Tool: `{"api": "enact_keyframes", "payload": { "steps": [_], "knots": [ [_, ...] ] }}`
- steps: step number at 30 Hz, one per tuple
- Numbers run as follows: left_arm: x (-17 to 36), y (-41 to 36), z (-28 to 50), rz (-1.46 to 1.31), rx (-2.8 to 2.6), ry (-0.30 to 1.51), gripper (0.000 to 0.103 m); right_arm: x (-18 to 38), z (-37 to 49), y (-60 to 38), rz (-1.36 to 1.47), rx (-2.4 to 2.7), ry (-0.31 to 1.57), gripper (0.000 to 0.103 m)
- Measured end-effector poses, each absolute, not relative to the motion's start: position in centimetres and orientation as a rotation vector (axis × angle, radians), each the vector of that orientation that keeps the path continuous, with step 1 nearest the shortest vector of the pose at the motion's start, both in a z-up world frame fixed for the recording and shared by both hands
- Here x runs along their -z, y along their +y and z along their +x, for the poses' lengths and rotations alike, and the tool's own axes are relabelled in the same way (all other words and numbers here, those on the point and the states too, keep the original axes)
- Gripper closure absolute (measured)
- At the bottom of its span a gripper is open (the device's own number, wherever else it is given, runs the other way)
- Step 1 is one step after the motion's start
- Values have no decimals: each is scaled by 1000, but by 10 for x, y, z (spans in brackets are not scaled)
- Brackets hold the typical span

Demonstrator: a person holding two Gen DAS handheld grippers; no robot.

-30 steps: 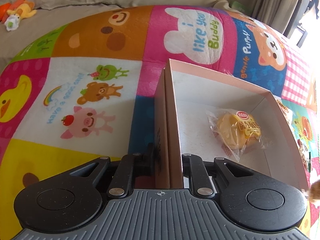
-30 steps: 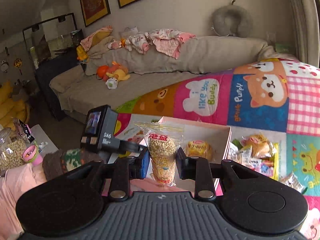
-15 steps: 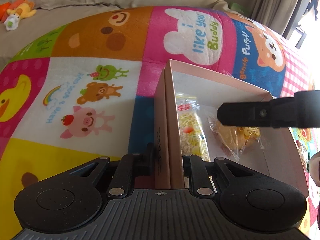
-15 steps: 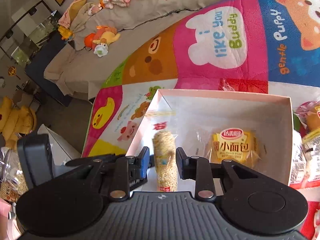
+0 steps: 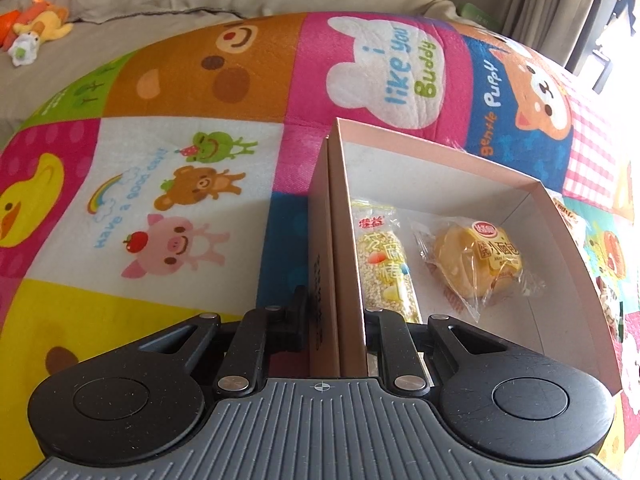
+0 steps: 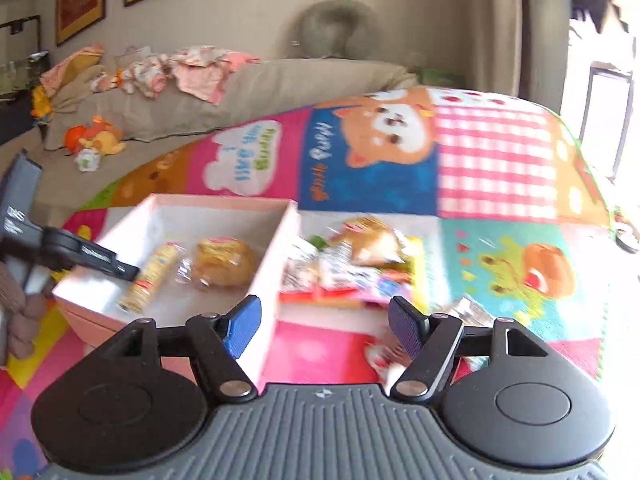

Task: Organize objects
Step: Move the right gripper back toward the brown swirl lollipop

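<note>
Since a second ago the sesame stick packet [image 5: 386, 268] has left the right gripper [image 6: 325, 326] and now lies in the pink box [image 5: 448, 160], tight along its left wall. The right gripper's jaws have just been opening; they stand wide apart with nothing between them. The wrapped small bread [image 5: 476, 264] lies just beside the packet, at its 3 o'clock. The left gripper [image 5: 336, 316] is clamped on the box's left wall, one finger outside, one inside. In the right wrist view a pile of snack packets [image 6: 352, 264] sits on the cartoon play mat [image 6: 500, 168], at 3 o'clock of the box.
</note>
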State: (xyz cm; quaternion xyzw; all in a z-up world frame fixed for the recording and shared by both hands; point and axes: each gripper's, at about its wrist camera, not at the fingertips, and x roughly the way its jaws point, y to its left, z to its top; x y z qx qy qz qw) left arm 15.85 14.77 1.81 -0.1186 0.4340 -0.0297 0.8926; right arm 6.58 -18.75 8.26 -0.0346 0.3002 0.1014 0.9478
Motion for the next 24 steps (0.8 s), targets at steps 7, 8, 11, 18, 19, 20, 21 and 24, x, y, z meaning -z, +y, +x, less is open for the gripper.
{"api": "enact_keyframes", "payload": {
  "steps": [7,8,11,18,19,20,21,24],
  "knots": [
    [-17,150,156,-247,86,885,84,-41,51,-238,-5,-82,687,23],
    [-16,150,156,-245,86,882,84,-36,51,-239,7,-94,695,22],
    [-16,148,156,-243,76,882,84,-25,51,-237,13,-108,708,22],
    [-16,149,156,-240,75,882,84,-14,54,-236,32,-115,724,22],
    [-16,149,156,-239,73,882,84,-14,54,-235,32,-121,723,22],
    [-16,148,156,-237,70,882,84,-13,54,-235,31,-123,724,22],
    [-16,148,156,-235,66,882,85,-13,54,-235,29,-124,724,22],
    [-17,147,157,-228,59,884,85,-13,53,-234,28,-134,720,22]
  ]
}}
